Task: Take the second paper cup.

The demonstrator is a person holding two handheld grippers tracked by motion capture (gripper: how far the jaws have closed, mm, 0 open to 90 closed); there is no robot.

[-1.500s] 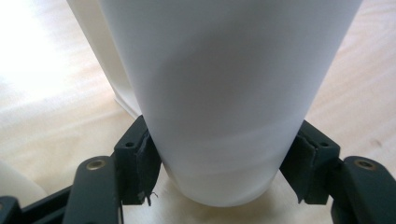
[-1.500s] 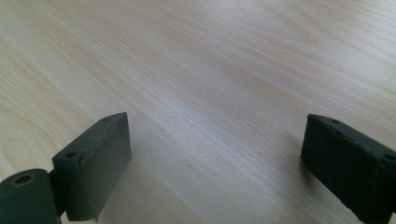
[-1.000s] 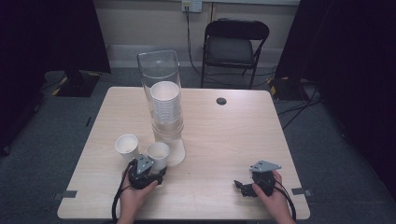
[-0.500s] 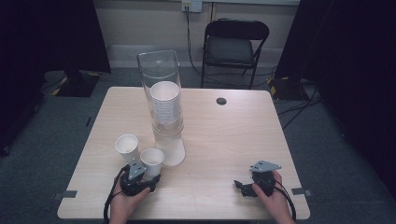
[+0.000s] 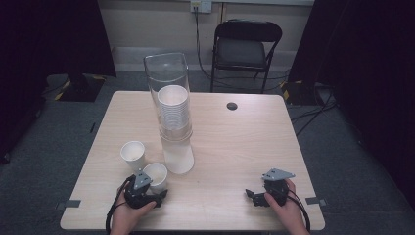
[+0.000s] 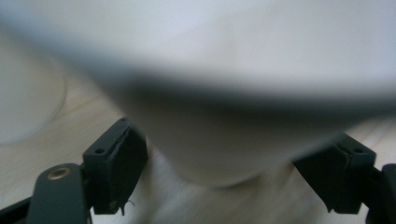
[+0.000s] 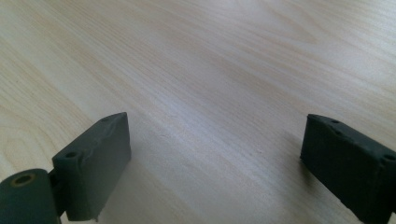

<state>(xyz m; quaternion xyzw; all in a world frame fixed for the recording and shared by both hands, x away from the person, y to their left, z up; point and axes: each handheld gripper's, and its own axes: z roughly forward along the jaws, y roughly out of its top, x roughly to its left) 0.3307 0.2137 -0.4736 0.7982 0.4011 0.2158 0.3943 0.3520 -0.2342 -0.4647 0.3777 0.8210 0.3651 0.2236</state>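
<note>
- Left gripper [image 5: 155, 192] sat near the table's [image 5: 235, 147] front-left corner. Jaws stood apart on either side of a small paper cup [image 5: 155, 174], close to its wall; contact could not be confirmed, and a grip looked unlikely since the cup body did not span the gap in the left gripper view.
- A second paper cup [image 5: 132, 154] stood upright just beside it, toward the left edge; probably set out singly from the stack.
- A clear cylindrical dispenser [image 5: 169, 93] holding a stack of cups [image 5: 173, 110] rose behind, mid-table; its white base [image 5: 178, 157] stood near the flanked cup and would crowd any sideways move.
- Right gripper [image 5: 259, 196] rested near the front-right corner, jaws wide apart over bare wood, holding nothing; seemingly parked.
- A dark round grommet hole [image 5: 232, 105] lay near the back edge, well clear.
</note>
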